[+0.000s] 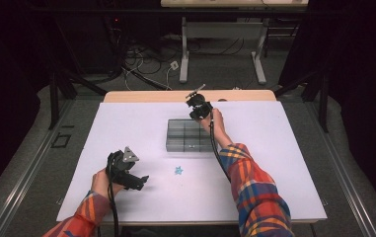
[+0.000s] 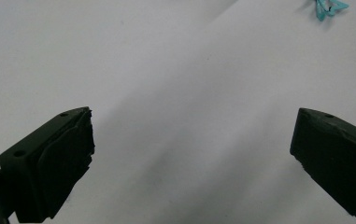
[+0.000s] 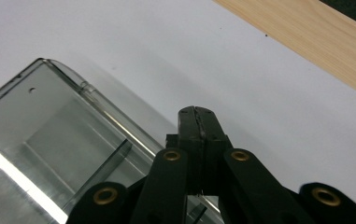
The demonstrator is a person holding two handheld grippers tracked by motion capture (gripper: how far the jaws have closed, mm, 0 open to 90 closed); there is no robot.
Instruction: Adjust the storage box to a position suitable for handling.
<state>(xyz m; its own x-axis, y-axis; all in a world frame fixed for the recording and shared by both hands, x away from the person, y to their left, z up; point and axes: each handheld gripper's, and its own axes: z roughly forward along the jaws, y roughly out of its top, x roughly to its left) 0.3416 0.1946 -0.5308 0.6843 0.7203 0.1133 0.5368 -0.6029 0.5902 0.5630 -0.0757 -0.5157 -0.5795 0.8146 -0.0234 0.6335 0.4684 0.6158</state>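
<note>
A clear plastic compartment box (image 1: pixel 188 135) sits in the middle of the white table sheet. My right gripper (image 1: pixel 196 111) hangs over the box's far edge (image 3: pixel 105 112), its jaws pressed together with nothing visible between them (image 3: pixel 197 116). A small teal butterfly-shaped piece (image 1: pixel 178 170) lies on the sheet in front of the box and appears at the top right of the left gripper view (image 2: pixel 330 8). My left gripper (image 1: pixel 140 181) rests low at the near left, jaws wide apart and empty (image 2: pixel 192 140), pointing toward the teal piece.
The white sheet (image 1: pixel 126 128) covers a wooden table whose bare far edge (image 1: pixel 151 95) shows (image 3: pixel 306 32). Beyond the table stand desk legs and cables on the floor (image 1: pixel 185 59).
</note>
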